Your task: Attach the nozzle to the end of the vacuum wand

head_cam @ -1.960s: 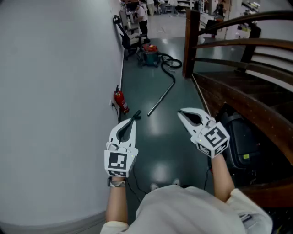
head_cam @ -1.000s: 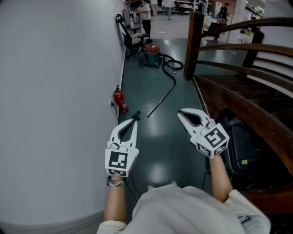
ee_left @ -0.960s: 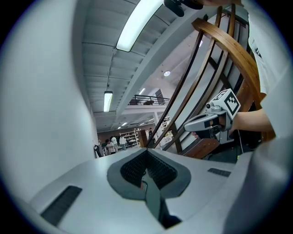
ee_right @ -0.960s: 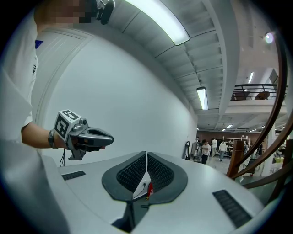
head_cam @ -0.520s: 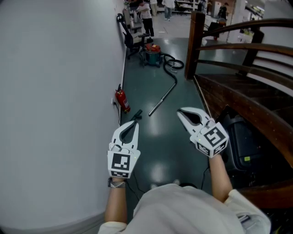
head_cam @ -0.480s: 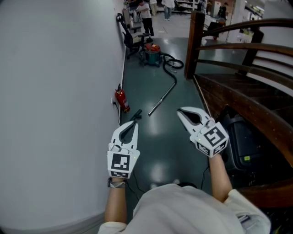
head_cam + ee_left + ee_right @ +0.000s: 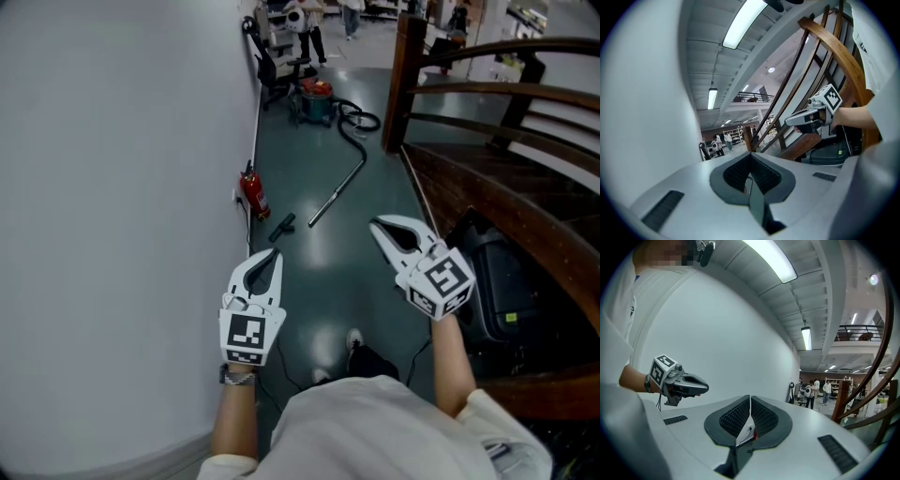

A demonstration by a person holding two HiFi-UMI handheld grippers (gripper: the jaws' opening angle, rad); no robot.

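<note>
White wall [image 7: 112, 187] all down the left side, and low against it a red fire extinguisher [image 7: 253, 197], ahead of the left gripper [image 7: 274, 252] and off to its left. That gripper is pointing along the corridor above the dark glossy floor [image 7: 323, 281]. Its own view shows the jaws pressed fully together, ribbed pads meeting, with nothing between them.

Just past its tips, a touch to the right, there's the nozzle [image 7: 282, 226], a small dark T-shaped piece lying on the floor, untouched. Right beside it, but apart from it, is the near end of the vacuum wand [image 7: 336, 193]. The silver tube runs diagonally away between the lines of the two grippers. Its far end meets a black hose [image 7: 356, 122] that curls back to the vacuum canister [image 7: 315, 97], well ahead of both grippers.

Across to the right gripper [image 7: 375, 225], held level with its partner and also aimed forward. Its jaws are drawn to a thin seam and grip nothing. Below and between the grippers, a shoe [image 7: 354, 337] shows on the floor.

Right of that gripper rises a curved wooden stair rail [image 7: 487, 94], and a black case [image 7: 497, 291] sits under it, close by the right wrist. People stand far down the hall, too small to make out.
</note>
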